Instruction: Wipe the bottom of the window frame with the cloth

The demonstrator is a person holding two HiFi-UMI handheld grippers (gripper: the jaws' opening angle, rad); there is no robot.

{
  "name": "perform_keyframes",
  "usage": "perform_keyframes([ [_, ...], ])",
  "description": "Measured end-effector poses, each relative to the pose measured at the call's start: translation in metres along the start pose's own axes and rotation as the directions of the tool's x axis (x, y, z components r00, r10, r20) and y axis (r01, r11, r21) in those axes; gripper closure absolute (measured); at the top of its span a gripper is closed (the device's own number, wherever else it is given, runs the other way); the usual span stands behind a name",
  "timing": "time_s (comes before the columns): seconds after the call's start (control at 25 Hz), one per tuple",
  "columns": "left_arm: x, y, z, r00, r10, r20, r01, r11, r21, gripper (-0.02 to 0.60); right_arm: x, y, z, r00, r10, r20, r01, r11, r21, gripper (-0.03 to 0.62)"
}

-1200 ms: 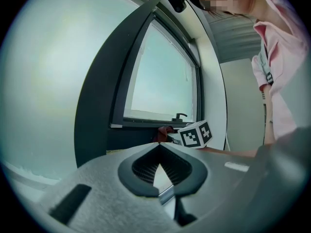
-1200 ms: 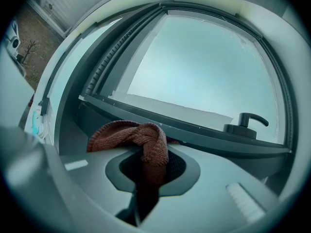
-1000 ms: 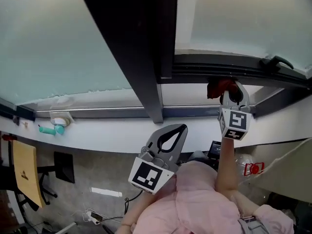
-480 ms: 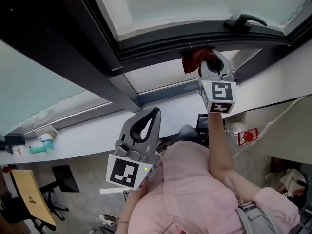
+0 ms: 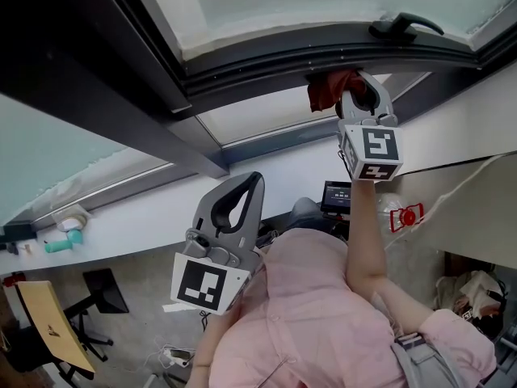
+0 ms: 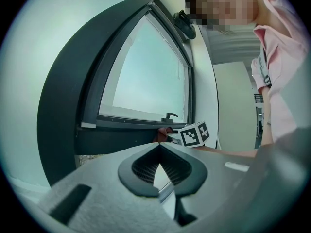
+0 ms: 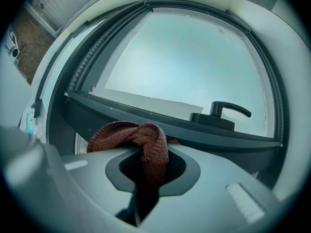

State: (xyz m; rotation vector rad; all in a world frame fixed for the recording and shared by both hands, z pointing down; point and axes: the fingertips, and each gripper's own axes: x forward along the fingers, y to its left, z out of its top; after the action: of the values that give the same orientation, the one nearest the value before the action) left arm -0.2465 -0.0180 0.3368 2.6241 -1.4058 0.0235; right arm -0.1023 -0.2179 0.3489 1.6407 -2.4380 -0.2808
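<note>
Right gripper (image 5: 358,87) pinching red cloth (image 5: 326,90); cloth bunched just ahead of jaws against window frame (image 5: 258,59) bottom. Left gripper (image 5: 252,183) jaws together, empty.

The right gripper (image 7: 149,171) filled the lower part of the view, toward 6 o'clock. Its jaws were closed on a reddish-brown cloth (image 7: 138,136). The cloth rose between the jaws and spread in a bunch toward 10 o'clock, in front of the dark bottom bar of the window frame (image 7: 116,109). From the cloth toward 2 o'clock, a black handle (image 7: 222,113) sat on the same bar. Above it, toward 12 o'clock, was the pale blue-green glass (image 7: 189,57).
</note>
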Motion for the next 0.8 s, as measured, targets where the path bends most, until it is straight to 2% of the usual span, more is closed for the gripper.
perform_keyframes([
  [0.16,0.004,0.004,0.010,0.999,0.014,0.042,-0.013,0.999,-0.030,0.584,0.000,-0.007,-0.002,1.000,-0.016,-0.008,0.016,1.000,0.005,0.540],
  [0.36,0.007,0.007,0.010,0.999,0.011,0.042,-0.009,0.999,-0.035,0.584,0.000,-0.008,-0.003,1.000,-0.021,-0.012,0.021,1.000,0.003,0.540],
  [0.48,0.005,0.007,-0.001,1.000,-0.011,-0.007,0.011,1.000,0.000,0.584,0.000,-0.007,-0.002,0.999,-0.032,-0.019,0.032,0.999,0.004,0.540],
  [0.64,0.005,0.009,0.003,1.000,-0.011,0.011,0.011,1.000,0.002,0.584,-0.001,-0.009,-0.003,0.999,-0.048,-0.020,0.048,0.999,-0.003,0.540],
  [0.8,0.004,0.009,0.001,1.000,-0.015,0.005,0.015,1.000,0.012,0.584,-0.002,-0.024,-0.007,0.994,-0.105,-0.036,0.106,0.994,0.022,0.540],
])
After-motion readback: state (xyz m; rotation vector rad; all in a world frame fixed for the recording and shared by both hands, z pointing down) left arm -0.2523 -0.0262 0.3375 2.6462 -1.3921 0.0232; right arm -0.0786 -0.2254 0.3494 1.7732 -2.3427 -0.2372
